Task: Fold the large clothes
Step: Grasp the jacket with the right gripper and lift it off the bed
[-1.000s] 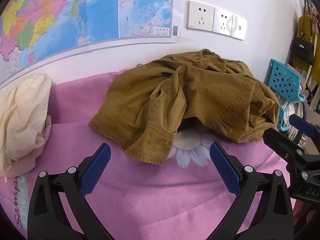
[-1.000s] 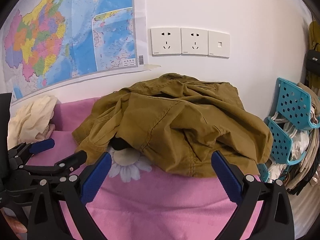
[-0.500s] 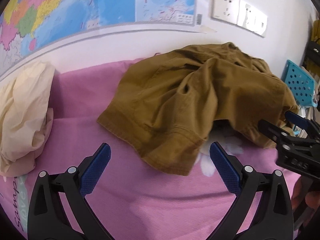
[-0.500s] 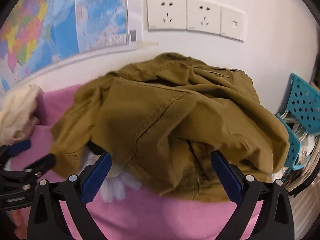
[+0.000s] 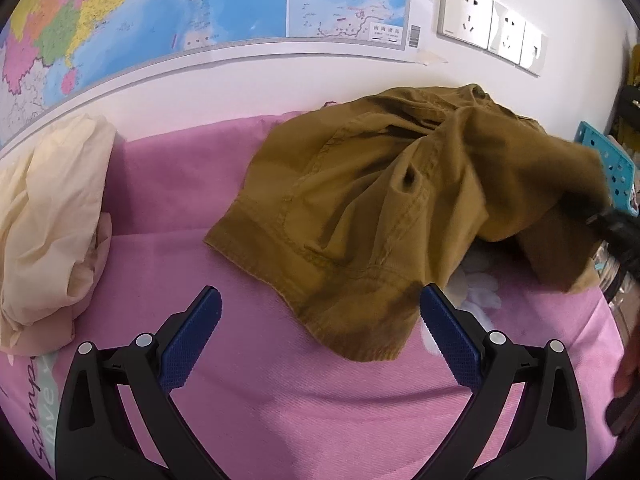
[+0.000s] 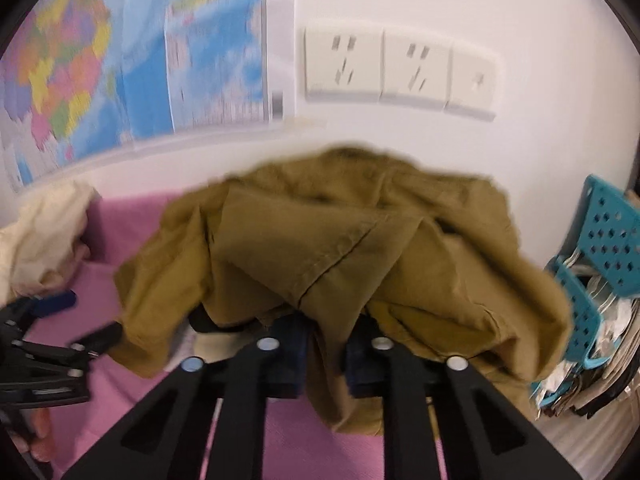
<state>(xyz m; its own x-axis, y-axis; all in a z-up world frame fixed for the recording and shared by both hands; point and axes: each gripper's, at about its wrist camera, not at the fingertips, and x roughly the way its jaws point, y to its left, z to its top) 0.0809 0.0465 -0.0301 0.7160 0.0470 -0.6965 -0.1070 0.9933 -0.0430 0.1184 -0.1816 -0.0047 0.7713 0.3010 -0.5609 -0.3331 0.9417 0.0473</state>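
Note:
A crumpled brown jacket (image 5: 360, 208) lies on the pink bed cover (image 5: 280, 400) against the wall. My left gripper (image 5: 320, 332) is open and empty, just short of the jacket's near hem. My right gripper (image 6: 326, 352) is shut on a fold of the jacket (image 6: 340, 256) at its near right edge and lifts it a little. In the left wrist view the right gripper (image 5: 616, 232) shows at the far right, partly hidden under the raised cloth. The left gripper (image 6: 52, 340) shows at the left of the right wrist view.
A cream garment (image 5: 48, 216) is bunched at the left of the bed. Turquoise plastic baskets (image 6: 600, 256) with papers stand off the bed's right side. A map (image 5: 160, 20) and wall sockets (image 5: 488, 32) are on the wall behind.
My right gripper moved forward into the jacket and closed on a fold, raising its right edge. My left gripper stayed open and came closer to the hem.

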